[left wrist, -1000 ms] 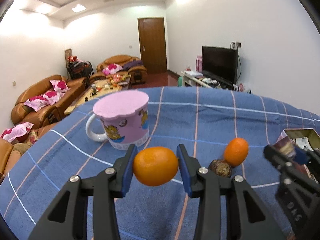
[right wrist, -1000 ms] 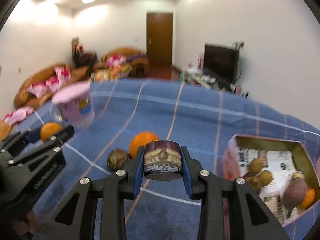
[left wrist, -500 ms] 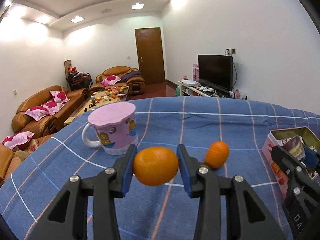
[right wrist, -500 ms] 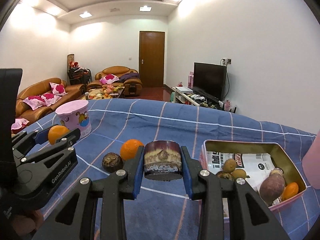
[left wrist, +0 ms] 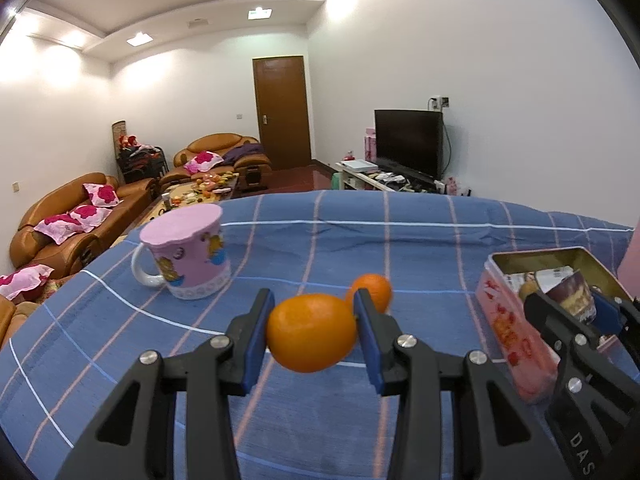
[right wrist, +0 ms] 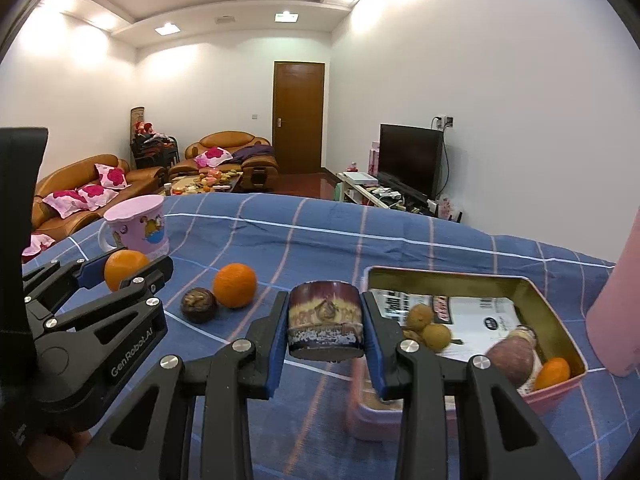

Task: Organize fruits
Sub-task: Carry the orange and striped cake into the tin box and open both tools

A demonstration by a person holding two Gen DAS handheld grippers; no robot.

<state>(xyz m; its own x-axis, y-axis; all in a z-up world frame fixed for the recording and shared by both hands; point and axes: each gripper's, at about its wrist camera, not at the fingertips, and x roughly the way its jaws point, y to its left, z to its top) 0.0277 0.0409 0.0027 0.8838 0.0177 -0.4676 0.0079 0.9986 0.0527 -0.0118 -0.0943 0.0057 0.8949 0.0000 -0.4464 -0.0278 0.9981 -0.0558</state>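
- The left gripper (left wrist: 312, 334) is clenched on a small orange fruit (left wrist: 311, 333), held between its two blue pads and lifted clear of the blue checked cloth (left wrist: 360, 248) that covers the table.
- The right gripper (right wrist: 326, 330) is clenched on a short, dark, round piece with a cut face (right wrist: 325, 326), perhaps a slice of purple fruit; what it is cannot be told for certain. It hangs just beside the near-left corner of the tin (right wrist: 560, 320), close to the rim.
- The tin is an open, pink-sided box lined with printed paper. Inside it lie two small brown fruits (right wrist: 428, 326) toward the left, and a purple fruit (right wrist: 510, 358) touching an orange one (right wrist: 554, 372) at the right end.
- Left of the tin, loose on the cloth, sit another orange fruit (right wrist: 235, 290) and a dark brown round fruit (right wrist: 199, 305), touching each other.
- Farther left of the tin stands a pink mug (left wrist: 188, 258) with a lid. A pink thing (right wrist: 616, 304) shows at the tin's right edge, cut off by the frame.
- Judged from this, the step in hand is carrying both held pieces to the tin, the right one nearly there and the left one well apart from it.
- The next move likely calls for bringing the right gripper over the bare paper in the tin's middle, lowering and letting go, then doing the same with the left, taking care the two grippers do not knock each other or the tin's wall.
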